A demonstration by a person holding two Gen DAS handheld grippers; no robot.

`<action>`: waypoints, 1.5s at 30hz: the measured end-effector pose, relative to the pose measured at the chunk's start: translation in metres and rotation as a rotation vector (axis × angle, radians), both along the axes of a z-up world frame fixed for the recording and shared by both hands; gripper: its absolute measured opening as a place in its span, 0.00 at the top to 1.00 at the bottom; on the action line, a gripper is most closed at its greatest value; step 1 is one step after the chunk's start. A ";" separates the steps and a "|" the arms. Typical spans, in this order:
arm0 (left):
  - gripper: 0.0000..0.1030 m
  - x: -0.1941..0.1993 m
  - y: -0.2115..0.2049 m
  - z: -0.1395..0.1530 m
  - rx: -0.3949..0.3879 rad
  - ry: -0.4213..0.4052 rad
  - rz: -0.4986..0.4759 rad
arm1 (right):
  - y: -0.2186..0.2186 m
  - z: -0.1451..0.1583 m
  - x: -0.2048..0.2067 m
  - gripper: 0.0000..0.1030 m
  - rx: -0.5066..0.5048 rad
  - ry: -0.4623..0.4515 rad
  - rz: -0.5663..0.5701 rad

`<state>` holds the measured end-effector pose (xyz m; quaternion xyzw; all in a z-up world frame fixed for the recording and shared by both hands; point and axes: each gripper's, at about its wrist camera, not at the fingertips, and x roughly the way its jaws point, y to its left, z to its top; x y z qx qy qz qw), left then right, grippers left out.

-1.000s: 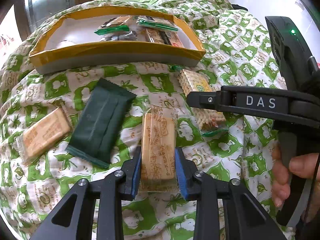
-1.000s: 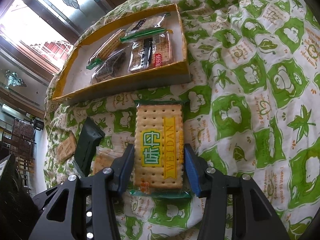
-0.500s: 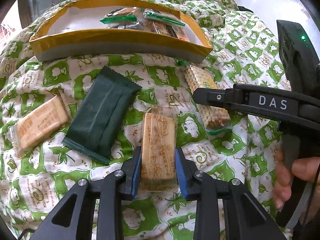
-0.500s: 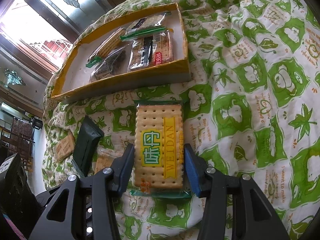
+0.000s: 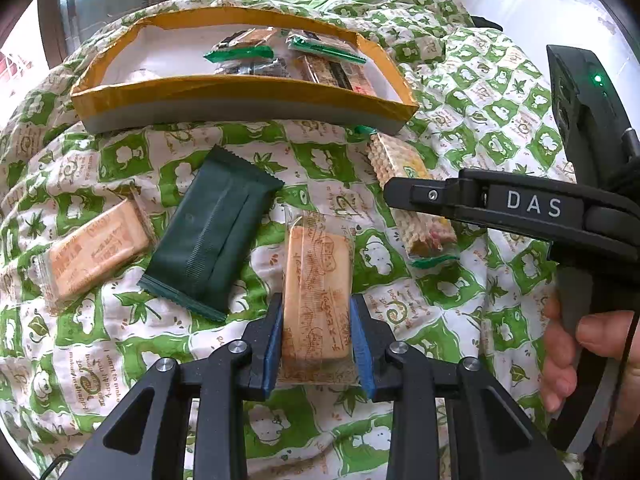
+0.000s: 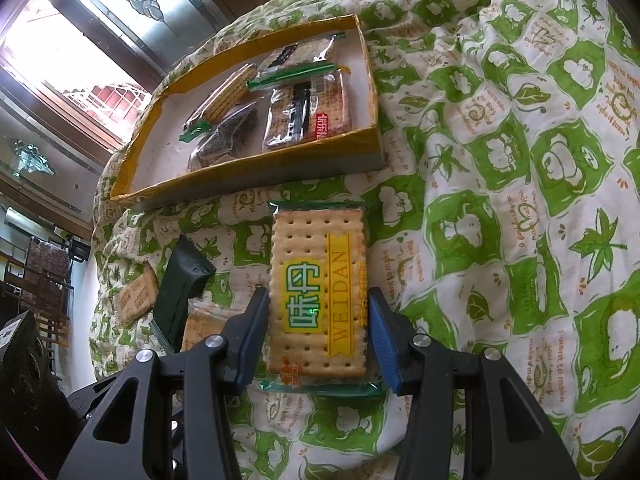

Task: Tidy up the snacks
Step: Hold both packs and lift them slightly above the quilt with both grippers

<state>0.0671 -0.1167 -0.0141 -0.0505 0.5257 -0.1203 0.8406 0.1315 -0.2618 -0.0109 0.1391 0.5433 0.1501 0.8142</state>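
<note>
My left gripper (image 5: 316, 340) is shut on a tan biscuit pack (image 5: 316, 292) in clear wrap, its blue pads (image 5: 274, 340) pressing both long sides. My right gripper (image 6: 318, 336) is shut on a yellow-and-green cracker pack (image 6: 316, 292), which shows in the left wrist view as the cracker pack (image 5: 412, 196) under the right gripper's black body (image 5: 500, 204). Beyond both stands a yellow-rimmed box (image 5: 240, 96), the same box (image 6: 256, 172) in the right wrist view, holding several snack packs. Whether the held packs rest on the cloth, I cannot tell.
On the green-and-white cloth (image 6: 520, 200) lie a dark green pack (image 5: 212, 232) and a second tan biscuit pack (image 5: 96, 252), both left of my left gripper. A hand (image 5: 580, 344) grips the right tool. Cloth right of the box is bare.
The left wrist view has shifted slightly, so the box and loose packs sit a little differently in frame. Both grips are unchanged, and the right view is the same.
</note>
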 end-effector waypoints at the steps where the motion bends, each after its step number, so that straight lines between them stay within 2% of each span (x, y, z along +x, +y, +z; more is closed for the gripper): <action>1: 0.68 0.000 0.000 0.000 0.000 -0.001 0.000 | 0.000 0.000 0.000 0.53 -0.001 -0.002 0.002; 17: 0.68 0.000 0.008 0.020 -0.007 -0.048 0.017 | -0.002 0.007 -0.006 0.53 0.001 -0.025 0.003; 25: 0.68 0.002 0.018 0.030 -0.004 -0.067 0.038 | -0.013 0.023 -0.007 0.53 0.016 -0.089 -0.032; 45: 0.68 0.009 0.022 0.030 0.001 -0.055 0.040 | -0.007 0.016 -0.006 0.53 0.012 -0.071 -0.016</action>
